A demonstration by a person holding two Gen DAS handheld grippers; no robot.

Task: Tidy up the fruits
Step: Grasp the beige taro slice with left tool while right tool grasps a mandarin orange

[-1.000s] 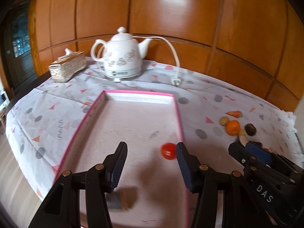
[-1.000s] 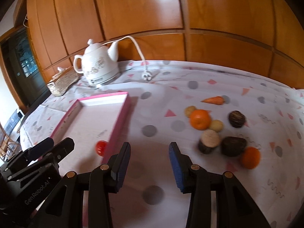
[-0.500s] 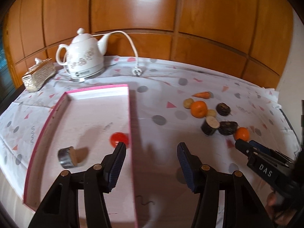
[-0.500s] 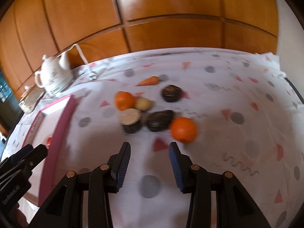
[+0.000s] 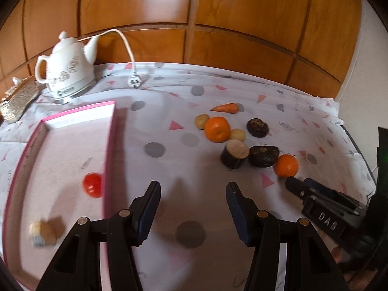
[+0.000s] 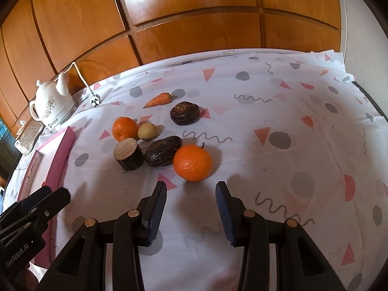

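A pink-rimmed tray (image 5: 110, 135) holds a red tomato (image 5: 92, 184) and a small cut piece (image 5: 43, 233). On the cloth lie two oranges (image 6: 192, 163) (image 6: 125, 128), a carrot (image 6: 158, 99), small potatoes (image 6: 146, 131), a cut dark root stump (image 6: 128, 154) and two dark lumps (image 6: 163, 154) (image 6: 184, 112). My right gripper (image 6: 191, 194) is open and empty, just short of the near orange. My left gripper (image 5: 193, 194) is open and empty over the cloth, right of the tray. The right gripper's tips also show in the left wrist view (image 5: 294, 186), beside the near orange (image 5: 286, 166).
A white kettle (image 5: 65, 70) with a cord and plug (image 5: 134, 82) stands at the back left beside a gold tissue box (image 5: 18, 99). A wooden panelled wall runs behind the table. The table's right edge (image 6: 368, 98) is near the wall.
Both grippers have swung to the right, away from the tray toward the fruit pile. The right gripper has come close to the near orange. Both stay open.
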